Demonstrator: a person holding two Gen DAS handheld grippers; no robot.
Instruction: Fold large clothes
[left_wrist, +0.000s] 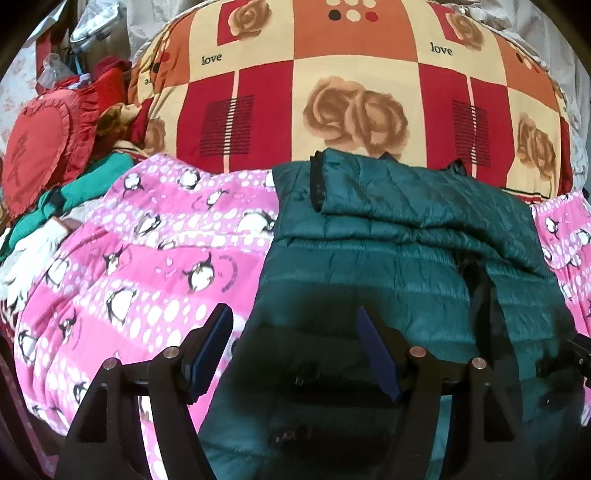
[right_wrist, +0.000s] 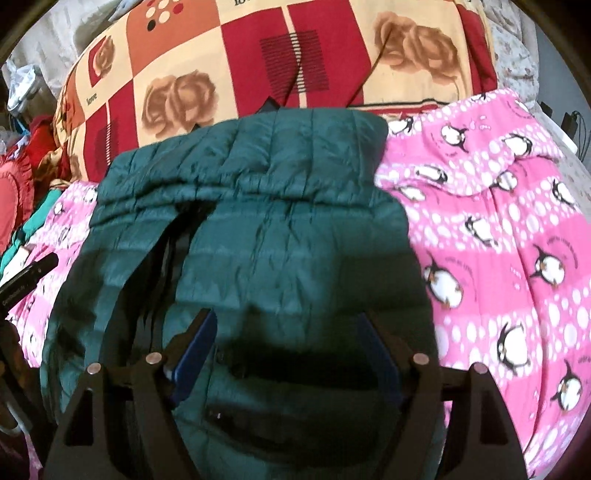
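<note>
A dark green quilted jacket (left_wrist: 388, 251) lies spread on a pink penguin-print blanket (left_wrist: 147, 258). One sleeve with a black cuff (left_wrist: 317, 181) is laid across its upper part, and a dark zipper gap (left_wrist: 480, 295) runs down its right half. My left gripper (left_wrist: 294, 319) hangs open above the jacket's left edge, nothing between its blue pads. In the right wrist view the jacket (right_wrist: 266, 229) fills the middle. My right gripper (right_wrist: 287, 323) is open just above its lower part, holding nothing. Shadow covers the near end of the jacket.
A big rolled quilt with red and orange rose squares (left_wrist: 351, 92) lies behind the jacket. A red ruffled cushion (left_wrist: 40, 147) and folded teal clothes (left_wrist: 55, 206) sit at far left. Pink blanket (right_wrist: 498, 240) shows to the jacket's right. The other gripper's tip (right_wrist: 29, 277) shows at the left edge.
</note>
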